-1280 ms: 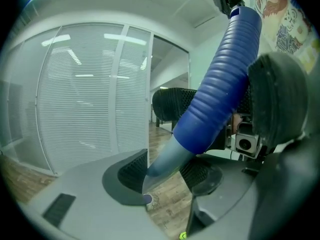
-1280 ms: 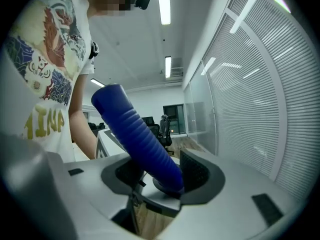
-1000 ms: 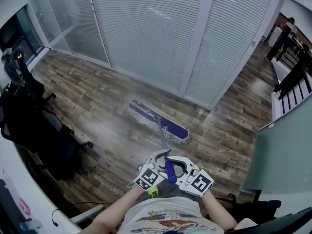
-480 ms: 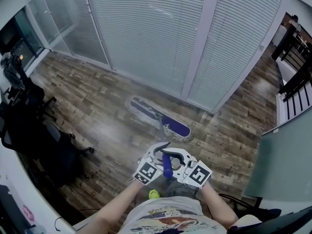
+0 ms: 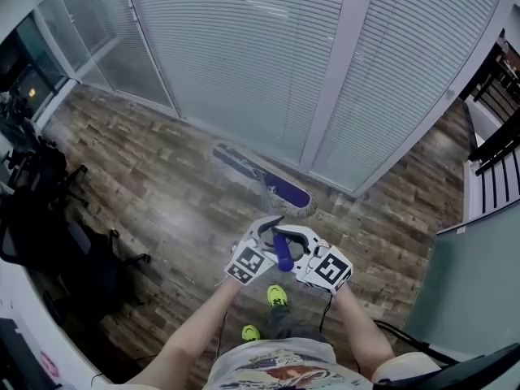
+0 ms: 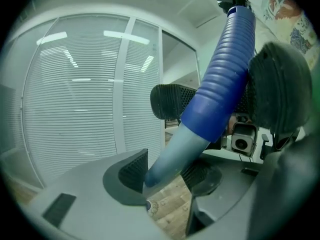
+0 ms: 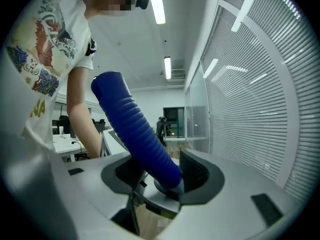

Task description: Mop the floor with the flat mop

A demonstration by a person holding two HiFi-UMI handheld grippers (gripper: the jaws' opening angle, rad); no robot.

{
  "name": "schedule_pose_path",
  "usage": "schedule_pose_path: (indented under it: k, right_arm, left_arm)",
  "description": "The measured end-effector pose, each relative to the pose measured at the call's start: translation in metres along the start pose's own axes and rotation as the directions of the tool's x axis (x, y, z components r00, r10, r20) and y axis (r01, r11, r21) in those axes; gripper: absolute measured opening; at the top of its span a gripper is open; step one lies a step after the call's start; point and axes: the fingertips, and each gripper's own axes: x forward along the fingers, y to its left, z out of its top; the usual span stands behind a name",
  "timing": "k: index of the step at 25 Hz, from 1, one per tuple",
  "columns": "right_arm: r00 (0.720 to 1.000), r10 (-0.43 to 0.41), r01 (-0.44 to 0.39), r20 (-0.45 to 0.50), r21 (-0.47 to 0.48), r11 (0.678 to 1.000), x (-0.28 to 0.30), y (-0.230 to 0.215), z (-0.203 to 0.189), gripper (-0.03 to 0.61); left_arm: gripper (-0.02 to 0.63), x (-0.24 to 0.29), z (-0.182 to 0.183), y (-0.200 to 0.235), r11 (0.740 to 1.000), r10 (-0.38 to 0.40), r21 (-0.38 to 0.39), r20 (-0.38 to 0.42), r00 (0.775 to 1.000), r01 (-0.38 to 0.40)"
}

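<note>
Wood-plank floor (image 5: 146,177) beside white blinds (image 5: 244,55) bears the blue-headed flat mop (image 5: 262,177).

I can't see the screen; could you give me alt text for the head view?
From above, a person grips a flat mop's blue handle with a left gripper and a right gripper, the handle between both pairs of jaws and the left's just opening. The mop head lies on the wood floor beside a wall of white blinds.

No legible text or numbers anywhere; shirt print (image 7: 40,49) too distorted to read
</note>
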Motion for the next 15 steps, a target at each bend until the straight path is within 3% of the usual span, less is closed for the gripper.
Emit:
schedule_pose_path:
  k: [8, 15]
  right_arm:
    - [0.998, -0.032, 0.030, 0.054, 0.039, 0.999, 0.018, -0.097, 0.016, 0.206]
    - [0.999, -0.041, 0.040, 0.018, 0.064, 0.997, 0.016, -0.068, 0.008, 0.206]
  left_arm:
    - [0.166, 0.057, 0.023, 0.078, 1.000, 0.016, -0.007, -0.006, 1.000, -0.016]
    - [0.167, 0.036, 0.013, 0.055, 1.000, 0.007, -0.026, -0.032, 0.999, -0.008]
